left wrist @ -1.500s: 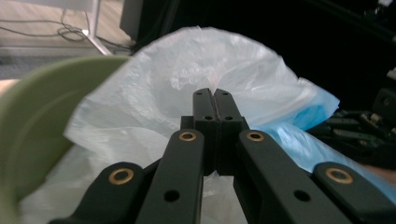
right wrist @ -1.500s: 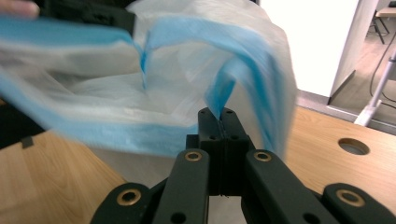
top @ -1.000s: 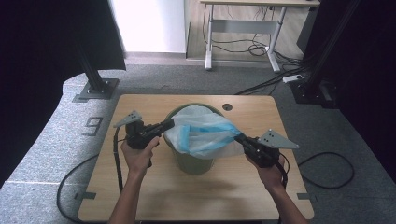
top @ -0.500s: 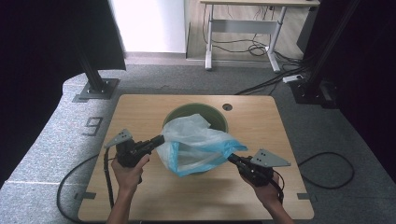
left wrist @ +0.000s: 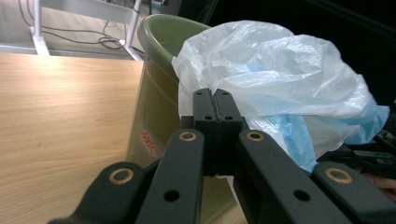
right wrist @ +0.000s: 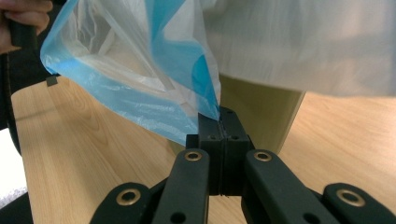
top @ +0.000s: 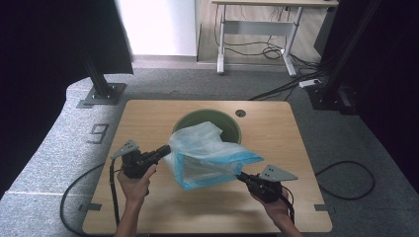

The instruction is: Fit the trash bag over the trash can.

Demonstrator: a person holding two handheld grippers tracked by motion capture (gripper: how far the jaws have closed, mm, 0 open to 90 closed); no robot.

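A thin plastic bag (top: 207, 153), white with a blue rim, hangs stretched between my two grippers in front of a green bin (top: 230, 126) on the wooden table (top: 148, 118). My left gripper (top: 165, 149) is shut on the bag's left edge. At the bag's lower right corner my right gripper (top: 240, 175) is shut too. In the left gripper view the jaws meet at the bag (left wrist: 275, 70), with the bin (left wrist: 163, 56) behind. The right gripper view shows its jaws closed on the blue corner (right wrist: 205, 79), the mouth of the bag open toward the left.
A round hole (top: 240, 113) sits in the table behind the bin. Cables (top: 346, 177) trail over the grey floor on both sides. A white desk frame (top: 257, 34) stands far behind, with black stands (top: 101, 84) at the table's back corners.
Both grippers have pulled toward the table's near edge and lower, drawing the bag off the bin's top. The bag now hangs mostly in front of the bin, its mouth spread wider.
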